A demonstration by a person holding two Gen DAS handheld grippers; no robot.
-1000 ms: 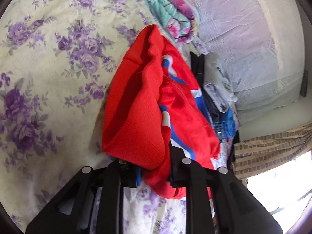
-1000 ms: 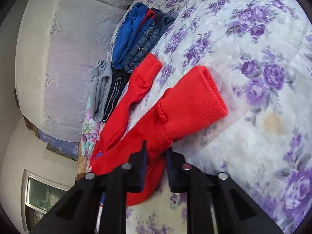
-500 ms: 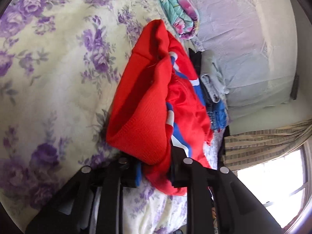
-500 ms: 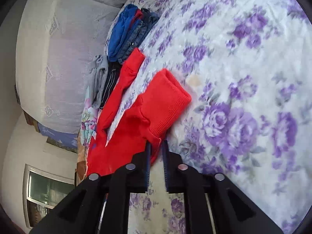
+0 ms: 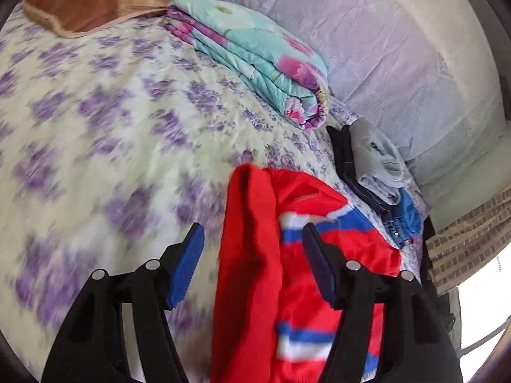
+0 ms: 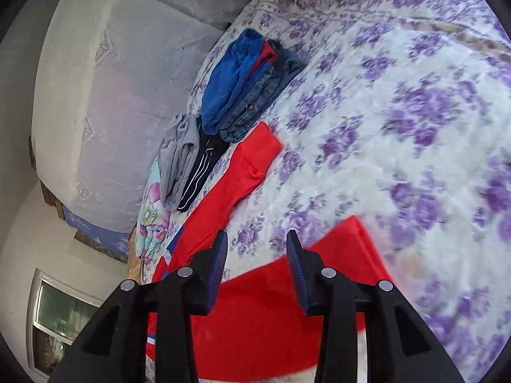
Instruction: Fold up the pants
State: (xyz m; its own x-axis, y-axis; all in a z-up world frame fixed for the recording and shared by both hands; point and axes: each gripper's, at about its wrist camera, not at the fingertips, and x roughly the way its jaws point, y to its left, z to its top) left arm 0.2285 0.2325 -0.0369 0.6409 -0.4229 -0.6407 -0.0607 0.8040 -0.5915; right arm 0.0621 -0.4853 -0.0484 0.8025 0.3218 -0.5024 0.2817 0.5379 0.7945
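The red pants with blue and white stripes lie on the purple-flowered bedspread. In the left wrist view my left gripper is open, its jaws wide on either side of a bunched red fold, holding nothing. In the right wrist view the red pants lie under my right gripper, which is open and empty just above them; one red leg stretches away toward the clothes stack.
A folded turquoise floral quilt and a brown pillow lie at the head of the bed. Stacked folded clothes, grey, dark and blue denim, sit by the pale padded wall.
Both grippers have opened and let go of the red pants, which now lie on the bed. Both have pulled back and lifted; the views are motion-blurred.
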